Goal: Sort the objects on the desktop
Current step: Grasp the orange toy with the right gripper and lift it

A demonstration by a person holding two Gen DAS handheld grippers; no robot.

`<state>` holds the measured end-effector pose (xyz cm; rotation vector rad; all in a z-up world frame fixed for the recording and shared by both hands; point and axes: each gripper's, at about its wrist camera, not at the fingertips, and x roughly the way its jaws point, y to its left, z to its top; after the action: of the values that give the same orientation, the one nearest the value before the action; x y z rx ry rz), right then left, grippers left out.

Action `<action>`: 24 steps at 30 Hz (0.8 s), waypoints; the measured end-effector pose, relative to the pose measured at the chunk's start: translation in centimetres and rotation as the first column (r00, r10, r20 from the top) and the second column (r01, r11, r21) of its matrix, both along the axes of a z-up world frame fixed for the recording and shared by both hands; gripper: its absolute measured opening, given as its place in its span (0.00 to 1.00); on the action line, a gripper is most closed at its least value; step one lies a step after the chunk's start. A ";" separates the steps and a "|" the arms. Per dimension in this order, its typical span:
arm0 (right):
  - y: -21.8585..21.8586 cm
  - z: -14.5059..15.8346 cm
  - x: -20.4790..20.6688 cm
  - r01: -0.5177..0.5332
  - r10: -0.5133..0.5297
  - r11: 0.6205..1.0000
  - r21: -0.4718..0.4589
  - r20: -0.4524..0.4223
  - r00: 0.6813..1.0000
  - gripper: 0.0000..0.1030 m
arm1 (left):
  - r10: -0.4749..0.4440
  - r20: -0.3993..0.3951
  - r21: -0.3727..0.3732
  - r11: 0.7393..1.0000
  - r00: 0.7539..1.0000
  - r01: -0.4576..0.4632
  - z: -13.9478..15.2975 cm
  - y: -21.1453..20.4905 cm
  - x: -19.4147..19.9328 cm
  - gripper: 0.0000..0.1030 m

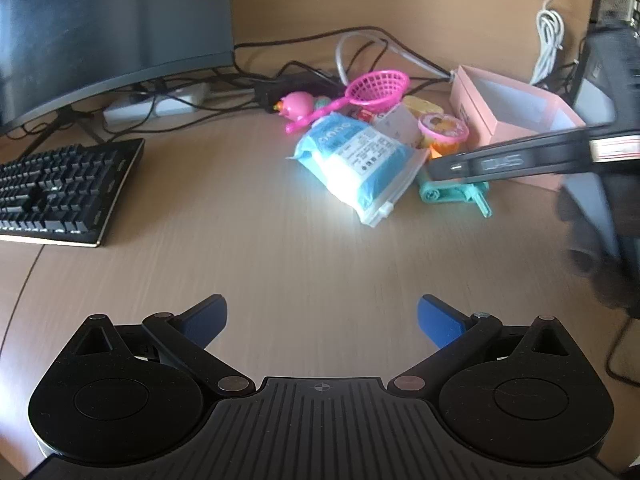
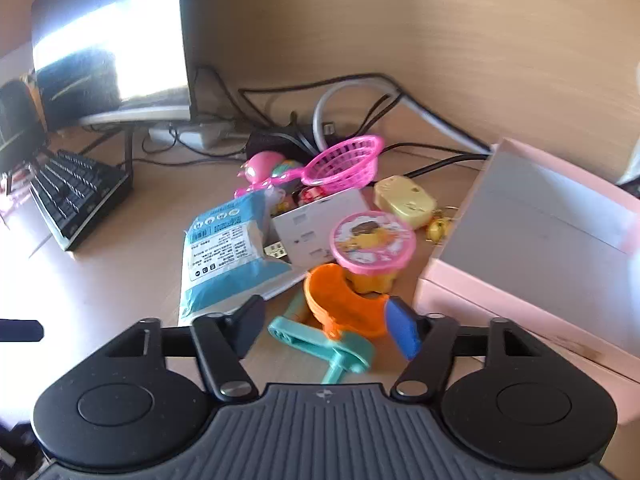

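Note:
A heap of small objects lies on the desk: a blue wipes pack (image 1: 352, 156) (image 2: 228, 248), a pink toy basket (image 1: 378, 86) (image 2: 344, 164), a pink-lidded jelly cup (image 1: 442, 130) (image 2: 372, 246), a white card box (image 2: 316, 228), a yellow toy (image 2: 404, 200), and an orange-and-teal toy (image 2: 340, 316) (image 1: 452, 192). An open pink box (image 1: 516, 120) (image 2: 540, 248) stands right of the heap. My left gripper (image 1: 322, 322) is open and empty over bare desk. My right gripper (image 2: 324, 326) is open, its fingers on either side of the orange-and-teal toy; it shows in the left wrist view (image 1: 500, 162).
A black keyboard (image 1: 60, 192) (image 2: 76, 196) and a monitor (image 1: 100, 20) stand at the left. Cables and a power strip (image 1: 160, 104) run along the back wall. A white cable (image 1: 550, 44) hangs at the far right.

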<state>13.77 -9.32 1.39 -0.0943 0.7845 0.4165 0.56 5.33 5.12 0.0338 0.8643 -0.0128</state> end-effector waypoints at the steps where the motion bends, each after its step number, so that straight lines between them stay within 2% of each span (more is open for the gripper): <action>1: 0.2 -0.2 -0.1 -0.009 0.008 1.000 -0.002 -0.011 1.000 0.39 | -0.013 0.000 0.003 1.000 1.000 0.013 -0.1 -0.2 -0.1 1.00; 2: 0.1 -0.3 -0.4 -0.013 0.013 1.000 0.018 -0.019 1.000 0.35 | -0.029 -0.002 0.007 1.000 1.000 0.029 -0.1 -0.5 -0.2 1.00; 4: -0.2 0.1 -1.6 -0.037 0.041 0.997 0.067 -0.068 0.997 0.19 | -0.058 -0.006 0.008 0.998 0.998 0.058 -0.3 -0.9 -0.3 1.00; 7: -1.2 0.2 -4.2 -0.076 0.111 0.976 0.206 -0.160 0.981 0.18 | -0.119 -0.016 -0.006 0.993 0.993 0.119 -0.7 -1.9 -0.7 1.00; 9: -2.2 0.7 -6.0 -0.084 0.131 0.962 0.261 -0.170 0.977 0.18 | -0.186 -0.011 -0.025 0.982 0.982 0.186 -0.8 -3.0 -1.2 1.00; 10: -2.8 1.0 -7.0 -0.072 0.114 0.965 0.251 -0.156 0.981 0.19 | -0.218 -0.004 -0.029 0.976 0.976 0.218 -0.9 -3.6 -1.5 1.00; 12: -3.4 1.3 -8.4 -0.023 0.043 0.986 0.165 -0.113 0.993 0.19 | -0.277 0.011 -0.021 0.961 0.961 0.277 -1.0 -4.8 -1.8 1.00; 15: -4.7 1.6 -9.8 0.071 -0.068 0.996 0.052 -0.066 0.996 0.20 | -0.289 0.027 0.025 0.957 0.957 0.288 -1.7 -6.2 -1.3 1.00; 17: -5.4 2.0 -10.5 0.082 -0.079 0.995 0.062 -0.063 0.995 0.30 | -0.270 0.023 0.042 0.962 0.963 0.269 -2.1 -6.5 -0.4 1.00; 18: -5.6 2.2 -10.8 0.078 -0.073 0.994 0.077 -0.060 0.996 0.42 | -0.263 0.016 0.045 0.964 0.965 0.262 -2.2 -6.6 -0.1 1.00; 19: -5.6 2.4 -11.1 0.072 -0.067 0.993 0.094 -0.054 0.996 0.59 | -0.263 0.012 0.046 0.964 0.965 0.263 -2.2 -6.6 0.0 1.00; 21: -5.3 2.7 -11.2 0.051 -0.047 0.990 0.130 -0.037 0.998 0.71 | -0.276 0.007 0.053 0.960 0.961 0.275 -2.1 -6.5 -0.1 1.00; 24: -3.6 1.9 -9.8 0.040 -0.028 0.983 0.180 -0.068 0.997 0.71 | -0.280 -0.009 0.061 0.958 0.960 0.280 -2.3 -6.1 -0.6 1.00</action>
<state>3.95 -12.89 3.29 0.1032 0.8082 0.4587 -0.08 -0.75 2.80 0.2143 0.8546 -0.2521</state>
